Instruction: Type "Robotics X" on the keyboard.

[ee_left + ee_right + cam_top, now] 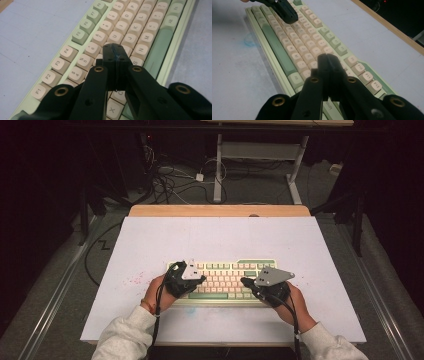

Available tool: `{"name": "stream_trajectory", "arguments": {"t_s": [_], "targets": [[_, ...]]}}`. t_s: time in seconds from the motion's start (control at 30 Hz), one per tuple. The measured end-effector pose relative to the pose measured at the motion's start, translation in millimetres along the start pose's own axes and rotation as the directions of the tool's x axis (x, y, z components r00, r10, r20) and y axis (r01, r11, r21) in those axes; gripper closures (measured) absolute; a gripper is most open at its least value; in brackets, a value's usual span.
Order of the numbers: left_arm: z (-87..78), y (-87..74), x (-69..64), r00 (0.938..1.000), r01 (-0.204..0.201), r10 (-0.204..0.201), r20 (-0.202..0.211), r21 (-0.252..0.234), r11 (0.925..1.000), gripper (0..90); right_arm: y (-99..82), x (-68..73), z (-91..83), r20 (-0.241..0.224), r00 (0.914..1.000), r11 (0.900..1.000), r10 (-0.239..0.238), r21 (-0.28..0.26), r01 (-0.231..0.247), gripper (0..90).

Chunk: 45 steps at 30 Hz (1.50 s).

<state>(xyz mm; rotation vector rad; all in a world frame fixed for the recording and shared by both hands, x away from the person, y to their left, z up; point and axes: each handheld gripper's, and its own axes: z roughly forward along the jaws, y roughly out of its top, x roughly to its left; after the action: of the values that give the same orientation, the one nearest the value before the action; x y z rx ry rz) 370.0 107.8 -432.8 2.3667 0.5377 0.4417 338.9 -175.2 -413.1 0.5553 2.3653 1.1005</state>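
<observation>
A: Where's the keyboard [222, 282]?

B: Near the table's [150, 240] front edge, at about six o'clock from its middle. The left gripper [201, 279] hangs over its nine o'clock half, the right gripper [243, 281] over its three o'clock half.

A: The jaws?

B: Both pairs pressed together, holding nothing.

A: Anything extra from the gripper views?

B: The left gripper view reads key legends, with the tips [115, 51] above the middle letter rows. The right gripper view catches the left gripper [287, 12] at eleven o'clock.
</observation>
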Motion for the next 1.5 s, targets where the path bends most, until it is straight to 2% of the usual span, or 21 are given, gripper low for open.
{"name": "stream_trajectory", "arguments": {"t_s": [0.6, 1.07, 1.33, 1.47, 1.5], "targets": [[13.4, 4.6, 4.9, 0.9999, 0.012, -0.012, 0.009, 0.016, 0.9998, 87.9, 0.5, -0.1, -1.3, -0.004, 1.0, 1.0, -0.003, -0.004, 0.003, 90.0], [23.3, 4.1, 6.8, 0.9997, 0.011, -0.01, -0.021, 0.059, 0.9982, 87.9, 0.4, -0.4, -1.8, -0.002, 1.0, 1.0, -0.007, -0.003, 0.007, 90.0], [27.7, 5.5, 6.3, 0.9998, 0.0, 0.002, -0.022, 0.072, 0.9974, 87.9, 0.5, 0.1, -1.0, -0.006, 1.0, 1.0, -0.007, 0.001, 0.007, 90.0], [26.9, 5.4, 6.7, 0.9998, 0.003, -0.002, -0.018, 0.065, 0.9979, 87.9, 0.4, -0.2, -0.8, -0.008, 0.9999, 1.0, -0.007, 0.004, 0.007, 90.0], [24.7, 5.3, 6.9, 0.9999, 0.007, -0.006, -0.013, 0.044, 0.999, 87.9, 0.3, -0.2, -0.9, -0.007, 0.9999, 1.0, -0.008, 0.005, 0.008, 90.0]]}}
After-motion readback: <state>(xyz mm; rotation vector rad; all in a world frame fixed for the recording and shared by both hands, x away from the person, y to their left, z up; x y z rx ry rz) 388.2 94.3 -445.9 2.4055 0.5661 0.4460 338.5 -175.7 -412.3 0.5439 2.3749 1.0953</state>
